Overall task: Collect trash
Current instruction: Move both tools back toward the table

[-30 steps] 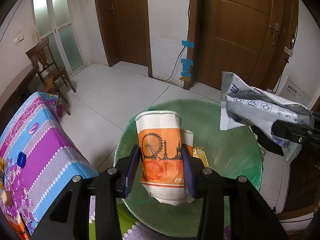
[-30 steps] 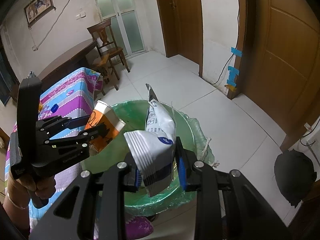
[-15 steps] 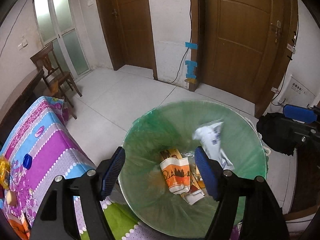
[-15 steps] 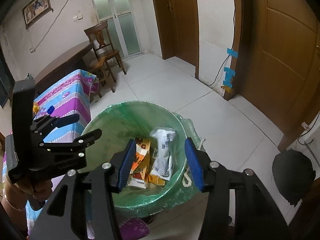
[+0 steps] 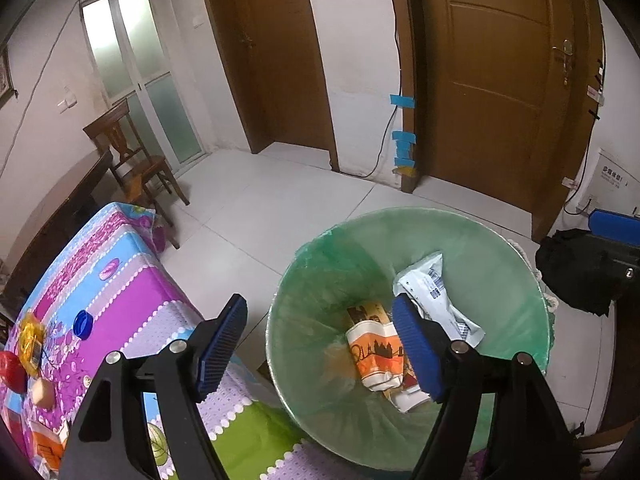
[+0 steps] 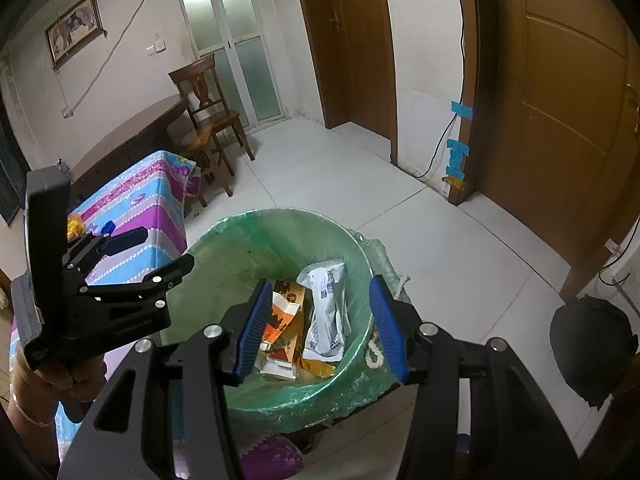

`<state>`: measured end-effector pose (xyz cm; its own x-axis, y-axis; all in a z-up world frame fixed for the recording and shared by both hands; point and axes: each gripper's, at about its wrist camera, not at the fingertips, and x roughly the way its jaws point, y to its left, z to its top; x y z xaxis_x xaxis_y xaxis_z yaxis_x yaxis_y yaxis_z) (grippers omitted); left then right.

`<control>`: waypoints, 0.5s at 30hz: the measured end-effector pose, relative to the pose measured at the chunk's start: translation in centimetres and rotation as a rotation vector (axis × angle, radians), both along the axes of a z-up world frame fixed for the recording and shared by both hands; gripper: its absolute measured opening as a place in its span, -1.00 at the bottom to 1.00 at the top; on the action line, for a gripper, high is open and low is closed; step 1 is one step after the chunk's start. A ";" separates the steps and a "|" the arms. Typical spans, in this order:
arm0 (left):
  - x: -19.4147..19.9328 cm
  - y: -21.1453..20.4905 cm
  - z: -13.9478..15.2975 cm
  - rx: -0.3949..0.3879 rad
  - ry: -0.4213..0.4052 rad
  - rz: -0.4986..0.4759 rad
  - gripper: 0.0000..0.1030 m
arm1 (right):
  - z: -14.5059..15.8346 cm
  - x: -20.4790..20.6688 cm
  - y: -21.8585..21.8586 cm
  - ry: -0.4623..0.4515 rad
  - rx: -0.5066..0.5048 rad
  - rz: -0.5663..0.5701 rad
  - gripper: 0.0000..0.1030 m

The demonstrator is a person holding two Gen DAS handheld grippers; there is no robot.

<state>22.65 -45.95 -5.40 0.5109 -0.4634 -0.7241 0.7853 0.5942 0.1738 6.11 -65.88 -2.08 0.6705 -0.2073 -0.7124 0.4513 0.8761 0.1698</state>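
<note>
At the far left, the table with the pink and blue patterned cloth (image 5: 120, 272) carries a few small things: a red object (image 5: 10, 366), a yellow wrapper (image 5: 30, 338) and a blue bottle cap (image 5: 83, 324) near its edge. Beside the table, the left gripper (image 5: 320, 346) hangs with its two blue-padded jaws spread wide and nothing between them; its left finger is above the table corner and its right finger is above the bin. In the right wrist view this same gripper (image 6: 158, 250) shows at the left, held in the person's hand (image 6: 60, 376), just beside the bin's rim. The bin with the green plastic liner (image 5: 500, 248) stands on the white tiled floor next to the table. At its bottom lie the orange paper cup (image 5: 376, 354), crushed and on its side, and to the right of it the white wrapper (image 5: 434, 284), which leans on the liner wall. The right gripper (image 6: 320, 324) hovers over the bin (image 6: 224, 248) with its jaws also wide apart and empty, and the cup (image 6: 282, 312) and the wrapper (image 6: 326, 312) are seen between them, far below. At the far right, a black bag (image 5: 576, 272) lies on the floor near a brown door (image 5: 496, 72).
</note>
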 end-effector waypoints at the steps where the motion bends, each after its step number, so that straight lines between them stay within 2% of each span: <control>1: -0.1 0.0 0.1 0.000 -0.001 0.004 0.47 | 0.1 -0.1 0.1 -0.007 0.000 -0.001 -0.06; 8: -0.4 1.4 0.6 -0.007 -0.035 0.041 0.49 | 1.0 -0.9 1.6 -0.090 -0.055 -0.018 -0.06; 15: -1.0 6.2 1.2 -0.053 -0.097 0.159 0.59 | 1.7 -1.6 5.3 -0.220 -0.167 -0.022 0.03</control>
